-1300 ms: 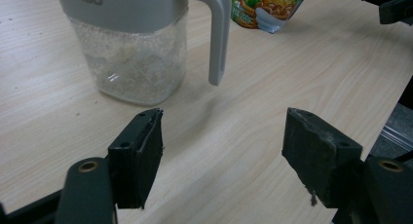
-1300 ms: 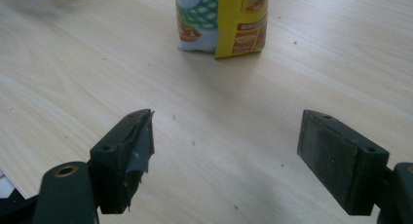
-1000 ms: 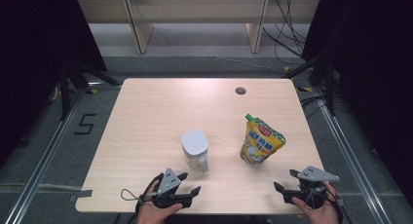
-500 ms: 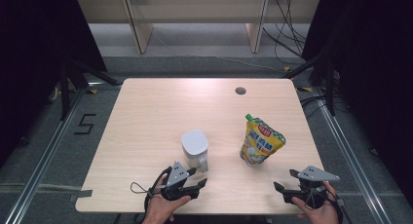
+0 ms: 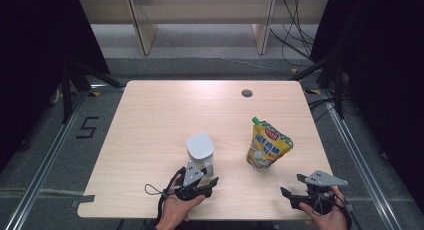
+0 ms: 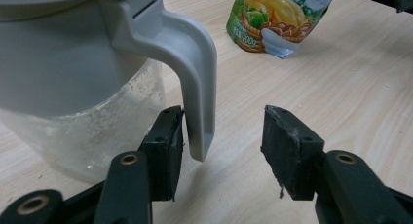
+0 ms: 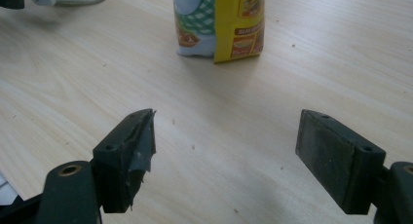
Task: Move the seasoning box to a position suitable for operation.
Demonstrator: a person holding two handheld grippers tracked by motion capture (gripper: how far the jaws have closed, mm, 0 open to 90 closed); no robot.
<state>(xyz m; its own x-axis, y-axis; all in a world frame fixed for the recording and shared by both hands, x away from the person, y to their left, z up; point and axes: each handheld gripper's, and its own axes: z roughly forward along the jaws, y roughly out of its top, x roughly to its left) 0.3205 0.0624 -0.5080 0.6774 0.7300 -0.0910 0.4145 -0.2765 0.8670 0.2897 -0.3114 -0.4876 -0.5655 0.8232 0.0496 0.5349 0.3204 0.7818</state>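
On the wooden table, the jug stands near-centre, its upright handle between the left gripper's closing, not yet clamped jaws; the right gripper gapes wide.

A frosted clear plastic jug with a matt grey lid stands on pale wood-grain table.

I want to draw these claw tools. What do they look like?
Each is black. The left gripper and right gripper have two flat, rectangular jaws with screw holes and frayed padding. From above, each carries a grey three-cornered plate on top, and a black cable loops from the left one.
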